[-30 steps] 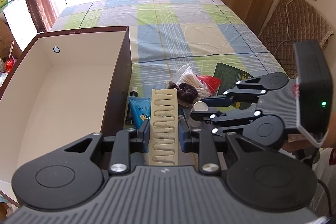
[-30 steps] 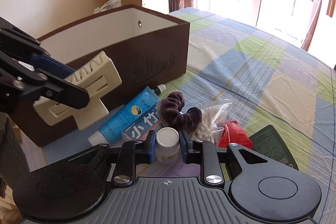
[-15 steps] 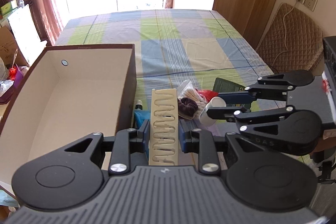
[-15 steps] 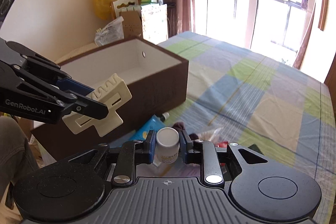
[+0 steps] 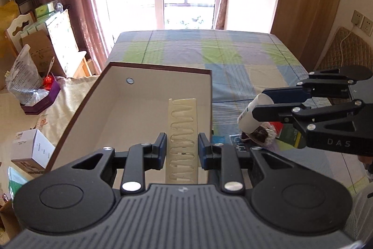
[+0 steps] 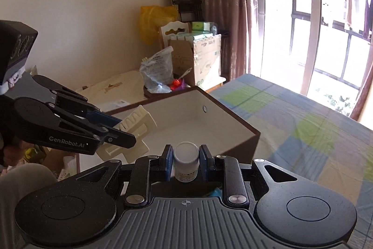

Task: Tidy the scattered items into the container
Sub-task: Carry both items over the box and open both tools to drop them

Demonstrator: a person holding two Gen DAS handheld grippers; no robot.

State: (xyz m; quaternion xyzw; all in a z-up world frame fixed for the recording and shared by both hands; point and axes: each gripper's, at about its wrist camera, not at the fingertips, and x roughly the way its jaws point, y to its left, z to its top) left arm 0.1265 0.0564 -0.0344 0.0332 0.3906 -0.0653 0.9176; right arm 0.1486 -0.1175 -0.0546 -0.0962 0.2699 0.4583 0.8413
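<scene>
Item: left gripper (image 5: 182, 149), jaws closed narrowly on a cream hair claw clip (image 5: 183, 130), which stood lengthwise between the blue pads and reached ahead of the jaws over the open brown cardboard box (image 5: 160, 68); the box's cream interior lay directly ahead of and below these jaws. Seen from the right wrist, the same clip (image 6: 136, 123) hung off the left gripper's tips above the near end of the box (image 6: 235, 113), clear of its floor. Item: right gripper (image 6: 185, 163), jaws closed on a small white bottle (image 6: 186, 159) with a yellow-banded label, held upright between the pads, cap toward the camera; the box's rim lay just ahead of these jaws. In the left wrist view the right gripper (image 5: 263, 106) appeared to the right of the left jaws, outside the box's right wall, carrying the bottle (image 5: 253, 113) tilted and raised off the surface. Remaining on the bench's checked cloth (image 5: 233, 57), below the right jaws: a dark velvet scrunchie (image 5: 260, 134), a bag of cotton swabs (image 5: 270, 135), a red packet (image 5: 276, 125), a dark green card (image 5: 290, 135) and a blue tube (image 5: 218, 139), grouped close together beside the box.
</scene>
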